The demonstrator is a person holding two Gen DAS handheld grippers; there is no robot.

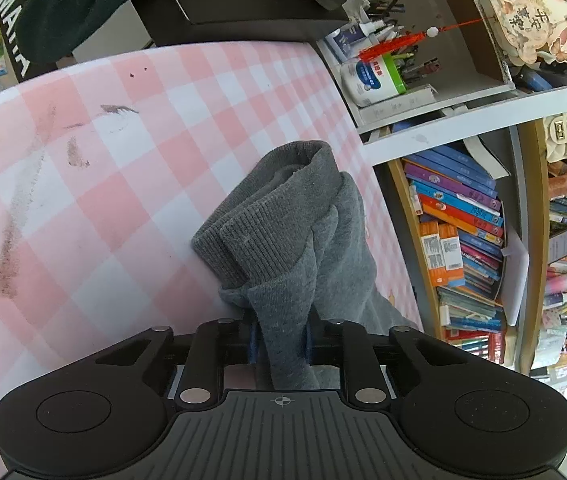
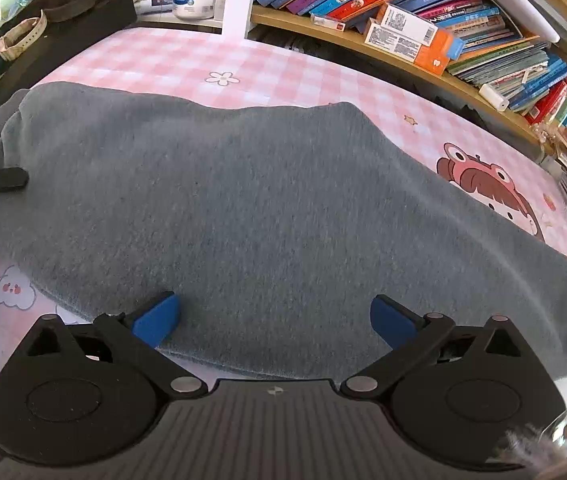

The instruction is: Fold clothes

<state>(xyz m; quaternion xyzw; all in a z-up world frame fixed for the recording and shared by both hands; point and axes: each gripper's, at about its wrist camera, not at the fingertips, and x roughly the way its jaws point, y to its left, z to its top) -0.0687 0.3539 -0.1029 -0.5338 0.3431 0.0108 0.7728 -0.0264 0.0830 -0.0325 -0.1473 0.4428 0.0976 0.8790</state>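
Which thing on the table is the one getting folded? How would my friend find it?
Look at the pink checked table by the bookshelf. The big grey sweater lies across it, soft and plain. The left tongs pinch its ribbed end; nothing else there is grey cloth.

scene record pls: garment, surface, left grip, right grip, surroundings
garment: grey sweatshirt, spread flat, ribbed end bunched up
surface: pink checked tablecloth
left gripper: shut on a fold of the sweatshirt
right gripper: open, over the near edge, pads not pinching cloth
surroundings: bookshelf behind the table
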